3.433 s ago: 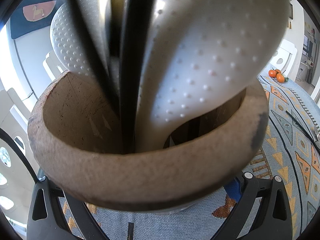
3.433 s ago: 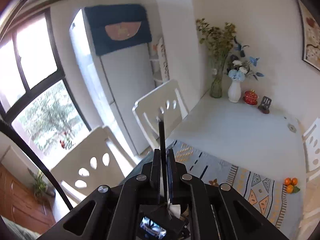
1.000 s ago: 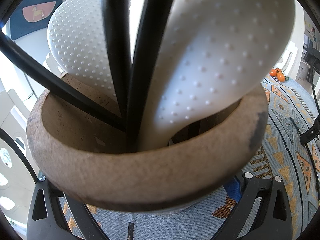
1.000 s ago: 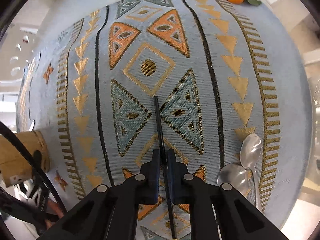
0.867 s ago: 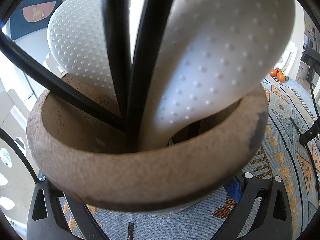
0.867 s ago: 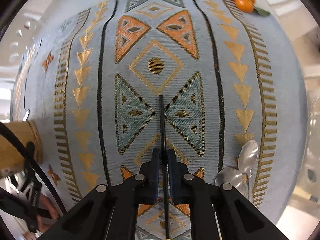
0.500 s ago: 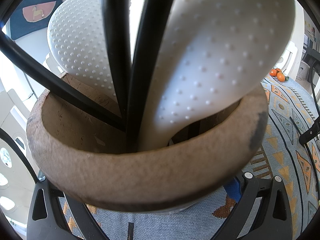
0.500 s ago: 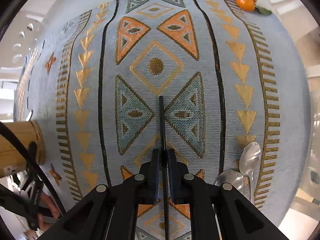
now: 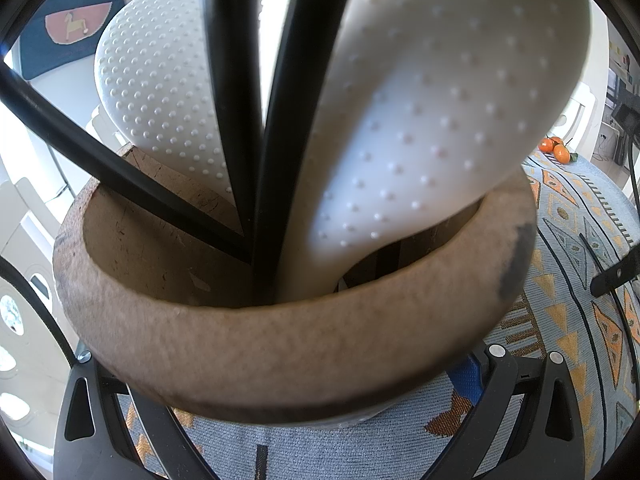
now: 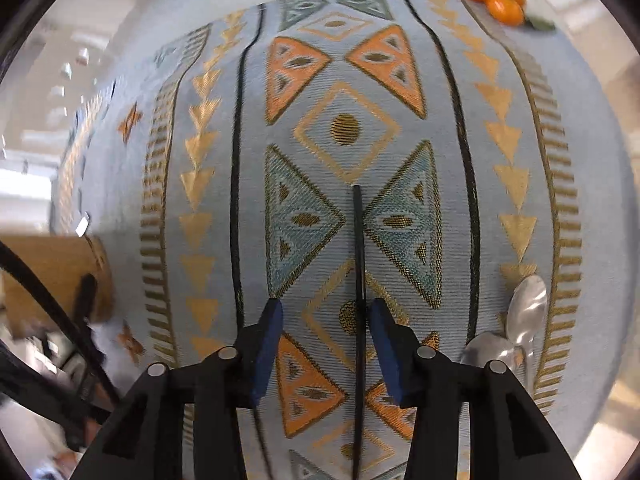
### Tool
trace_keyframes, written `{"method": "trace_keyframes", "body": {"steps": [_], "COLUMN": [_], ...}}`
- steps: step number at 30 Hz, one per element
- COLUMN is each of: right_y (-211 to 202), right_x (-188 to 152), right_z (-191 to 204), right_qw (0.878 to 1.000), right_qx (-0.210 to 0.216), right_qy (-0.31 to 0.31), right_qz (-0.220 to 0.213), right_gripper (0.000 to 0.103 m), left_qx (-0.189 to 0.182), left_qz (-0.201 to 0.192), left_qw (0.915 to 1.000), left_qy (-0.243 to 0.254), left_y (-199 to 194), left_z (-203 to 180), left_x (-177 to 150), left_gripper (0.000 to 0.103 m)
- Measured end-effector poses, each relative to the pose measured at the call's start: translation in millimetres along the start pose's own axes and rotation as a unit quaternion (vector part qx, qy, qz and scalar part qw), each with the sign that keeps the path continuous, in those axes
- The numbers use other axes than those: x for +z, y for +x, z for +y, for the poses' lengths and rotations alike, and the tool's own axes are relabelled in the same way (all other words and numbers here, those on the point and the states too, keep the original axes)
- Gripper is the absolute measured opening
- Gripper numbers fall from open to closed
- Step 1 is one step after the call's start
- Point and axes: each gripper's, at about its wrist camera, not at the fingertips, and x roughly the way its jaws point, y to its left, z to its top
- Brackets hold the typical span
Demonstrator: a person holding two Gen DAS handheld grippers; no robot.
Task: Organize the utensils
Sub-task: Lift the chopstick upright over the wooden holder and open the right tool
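My left gripper (image 9: 304, 412) is shut on the wooden utensil holder (image 9: 280, 352), which fills the left wrist view. In the holder stand two white dotted paddles (image 9: 440, 120) and several black chopsticks (image 9: 232, 100). My right gripper (image 10: 326, 306) points down over the patterned cloth (image 10: 200, 160). Its jaws have just been opening and now stand open. One black chopstick (image 10: 358, 240) lies on the cloth between the blue pads, close to the right pad (image 10: 386, 344), and no pad presses on it. The holder (image 10: 52, 276) shows at the left edge of the right wrist view.
Two metal spoons (image 10: 524, 312) lie on the cloth to the right of my right gripper. Several small oranges (image 10: 496, 0) sit at the cloth's far corner. White chairs stand beyond the table on the left.
The right jaws have parted and let go of the black chopstick, which now lies on the cloth. The left gripper and the holder have stayed put.
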Motion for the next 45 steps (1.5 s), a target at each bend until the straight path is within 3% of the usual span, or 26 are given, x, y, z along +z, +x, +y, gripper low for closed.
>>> {"method": "trace_keyframes", "body": {"steps": [2, 3, 5, 8, 12, 20, 26, 34, 40, 45], "right_y": [1, 0, 1, -2, -24, -112, -178, -277, -323, -322], "right_x": [-5, -7, -10, -13, -24, -52, -54, -50, -58, -67], "right_z": [10, 14, 25, 32, 44, 49, 79, 128, 174, 207], "right_qw": [0.999, 0.998, 0.997, 0.997, 0.996, 0.982, 0.956, 0.897, 0.862, 0.851], "right_qx": [-0.045, -0.051, -0.059, -0.068, -0.048, -0.026, -0.020, 0.027, 0.094, 0.133], "right_qy": [-0.025, -0.033, -0.040, -0.041, -0.046, -0.064, -0.084, -0.122, -0.169, -0.203], "right_qz": [-0.011, -0.015, -0.017, -0.026, -0.057, -0.173, -0.281, -0.425, -0.468, -0.465], "right_gripper": [0.025, 0.015, 0.005, 0.005, 0.005, 0.005, 0.005, 0.005, 0.005, 0.005], "left_qx": [0.000, 0.000, 0.000, 0.000, 0.000, 0.000, 0.000, 0.000, 0.000, 0.000], "left_qz": [0.000, 0.000, 0.000, 0.000, 0.000, 0.000, 0.000, 0.000, 0.000, 0.000], "left_qw": [1.0000, 1.0000, 1.0000, 1.0000, 1.0000, 1.0000, 1.0000, 1.0000, 1.0000, 1.0000], "left_qy": [0.000, 0.000, 0.000, 0.000, 0.000, 0.000, 0.000, 0.000, 0.000, 0.000], "left_y": [0, 0, 0, 0, 0, 0, 0, 0, 0, 0], "left_z": [0, 0, 0, 0, 1, 1, 0, 1, 1, 1], "left_x": [0, 0, 0, 0, 0, 0, 0, 0, 0, 0], "left_gripper": [0.101, 0.101, 0.101, 0.101, 0.101, 0.101, 0.101, 0.101, 0.101, 0.101]}}
